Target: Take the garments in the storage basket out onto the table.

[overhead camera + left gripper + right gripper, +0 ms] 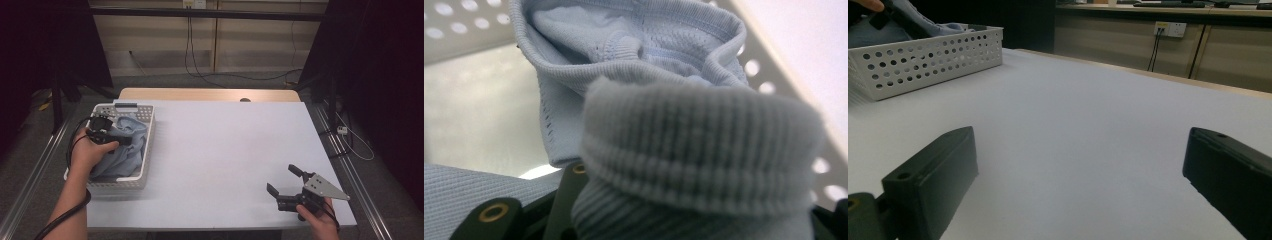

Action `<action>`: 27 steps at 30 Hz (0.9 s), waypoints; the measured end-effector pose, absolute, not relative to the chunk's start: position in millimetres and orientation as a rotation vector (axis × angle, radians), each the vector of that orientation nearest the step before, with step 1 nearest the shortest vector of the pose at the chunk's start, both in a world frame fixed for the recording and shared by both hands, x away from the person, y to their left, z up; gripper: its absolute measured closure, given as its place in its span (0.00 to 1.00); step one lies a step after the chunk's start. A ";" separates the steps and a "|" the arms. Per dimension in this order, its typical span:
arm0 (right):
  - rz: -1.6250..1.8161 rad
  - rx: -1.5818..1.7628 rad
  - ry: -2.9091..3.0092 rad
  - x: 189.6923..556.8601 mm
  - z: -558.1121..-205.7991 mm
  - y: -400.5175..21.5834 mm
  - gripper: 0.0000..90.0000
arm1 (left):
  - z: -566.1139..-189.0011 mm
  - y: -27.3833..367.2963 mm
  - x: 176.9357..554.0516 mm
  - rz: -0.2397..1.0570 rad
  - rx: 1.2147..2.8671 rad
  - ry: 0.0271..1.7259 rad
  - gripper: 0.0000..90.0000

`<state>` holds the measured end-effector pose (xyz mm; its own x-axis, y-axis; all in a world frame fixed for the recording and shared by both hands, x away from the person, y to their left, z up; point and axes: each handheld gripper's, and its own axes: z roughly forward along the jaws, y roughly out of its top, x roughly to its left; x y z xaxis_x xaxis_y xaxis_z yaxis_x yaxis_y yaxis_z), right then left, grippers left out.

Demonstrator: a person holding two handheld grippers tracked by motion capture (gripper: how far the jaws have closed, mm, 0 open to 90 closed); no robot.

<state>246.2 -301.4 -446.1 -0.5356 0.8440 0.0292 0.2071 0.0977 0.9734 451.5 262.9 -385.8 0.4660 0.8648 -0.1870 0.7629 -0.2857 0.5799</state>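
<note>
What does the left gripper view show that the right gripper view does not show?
Left gripper view alone: the ribbed knit of the light blue garment bunched between the left gripper's jaws, and the basket floor under it. Right gripper view alone: the right gripper with jaws wide open over the white table, and a wall socket. Shared: the perforated white basket holding blue cloth.

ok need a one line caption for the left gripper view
Left gripper shut on a light blue ribbed garment inside the white perforated basket.
</note>
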 end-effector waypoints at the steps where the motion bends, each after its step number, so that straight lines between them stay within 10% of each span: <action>1: 1.468 1.029 1.819 246.1 -446.1 -301.5 0.01 | -385.8 262.9 451.5 0.216 2.105 1.347 0.69; 27: 1.469 1.034 1.818 246.7 -446.8 -302.0 0.01 | -314.3 257.6 460.8 0.133 2.067 1.388 0.69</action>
